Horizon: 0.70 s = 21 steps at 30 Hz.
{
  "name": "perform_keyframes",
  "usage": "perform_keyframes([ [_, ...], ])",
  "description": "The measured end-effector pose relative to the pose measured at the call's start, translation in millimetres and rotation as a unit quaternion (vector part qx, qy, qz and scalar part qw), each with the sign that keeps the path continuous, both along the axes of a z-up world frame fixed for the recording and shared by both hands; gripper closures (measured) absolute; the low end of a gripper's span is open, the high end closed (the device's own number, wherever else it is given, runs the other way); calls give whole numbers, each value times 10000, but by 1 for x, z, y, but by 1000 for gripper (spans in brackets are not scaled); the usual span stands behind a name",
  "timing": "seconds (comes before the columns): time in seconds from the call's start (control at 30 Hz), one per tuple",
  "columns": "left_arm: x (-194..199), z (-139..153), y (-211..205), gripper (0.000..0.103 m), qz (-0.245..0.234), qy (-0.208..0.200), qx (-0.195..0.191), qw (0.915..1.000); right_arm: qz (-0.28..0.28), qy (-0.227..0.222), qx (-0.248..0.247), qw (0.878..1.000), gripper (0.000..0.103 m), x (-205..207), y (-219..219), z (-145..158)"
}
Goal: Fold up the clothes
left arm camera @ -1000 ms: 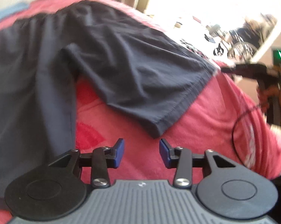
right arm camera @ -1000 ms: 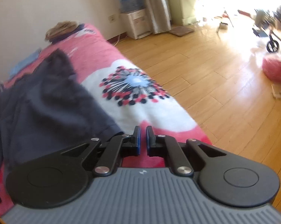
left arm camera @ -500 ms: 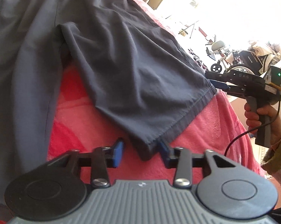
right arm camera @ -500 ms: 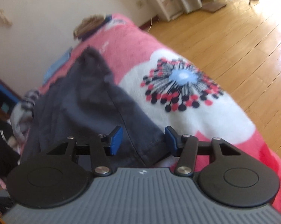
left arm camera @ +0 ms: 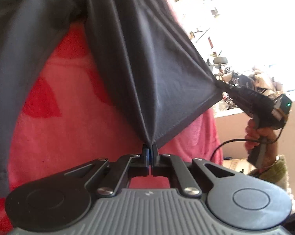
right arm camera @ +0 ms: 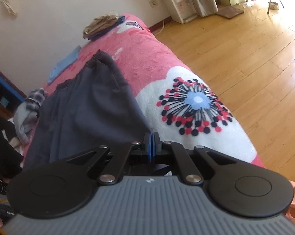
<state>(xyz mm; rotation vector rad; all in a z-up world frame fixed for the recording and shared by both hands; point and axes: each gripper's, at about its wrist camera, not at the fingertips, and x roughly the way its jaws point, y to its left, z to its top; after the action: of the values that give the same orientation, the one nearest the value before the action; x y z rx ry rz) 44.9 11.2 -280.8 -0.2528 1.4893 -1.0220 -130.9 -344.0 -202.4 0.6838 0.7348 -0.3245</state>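
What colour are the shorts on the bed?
Dark grey shorts, clearest in the left wrist view, on the pink blanket.

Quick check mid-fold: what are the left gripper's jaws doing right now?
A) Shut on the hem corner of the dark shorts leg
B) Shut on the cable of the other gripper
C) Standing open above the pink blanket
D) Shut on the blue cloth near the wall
A: in the left wrist view the left gripper has its jaws closed on the pinched hem corner of the dark shorts, with fabric fanning up from them.

2 grippers – left gripper (left arm camera: 149, 148), right gripper (right arm camera: 151, 137); 1 dark shorts (left arm camera: 147, 62); 1 pink blanket (right arm camera: 147, 58); 1 hand (left arm camera: 259, 135).
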Motion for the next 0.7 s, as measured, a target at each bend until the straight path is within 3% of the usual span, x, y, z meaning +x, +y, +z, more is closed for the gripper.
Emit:
perform_keyframes([
  [0.1,1,1,-2,101,97,101,-134,9998,-88,30,22,10000,103,-2,-4,3],
  [0.3,-3,-6,-11,101,79,109,-111,9998,-311,71,-506,9982,103,-17,-9,25],
  [0.43,-4,-21,-15,101,135,281,0,9995,-475,248,-309,9981,103,-23,-21,2],
  [0.57,-4,-20,-14,98,147,312,-43,9994,-439,-236,210,9985,98,-23,-23,-11],
  [0.6,-5,-19,-14,95,122,287,-41,9995,-348,-274,229,9988,95,-19,-23,-12],
  [0.67,-3,-16,-18,88,70,249,-51,9997,-142,-294,204,9993,63,-9,-24,-15],
  [0.7,-1,-16,-19,83,39,230,-71,9997,-39,-284,178,9994,57,-3,-24,-17],
])
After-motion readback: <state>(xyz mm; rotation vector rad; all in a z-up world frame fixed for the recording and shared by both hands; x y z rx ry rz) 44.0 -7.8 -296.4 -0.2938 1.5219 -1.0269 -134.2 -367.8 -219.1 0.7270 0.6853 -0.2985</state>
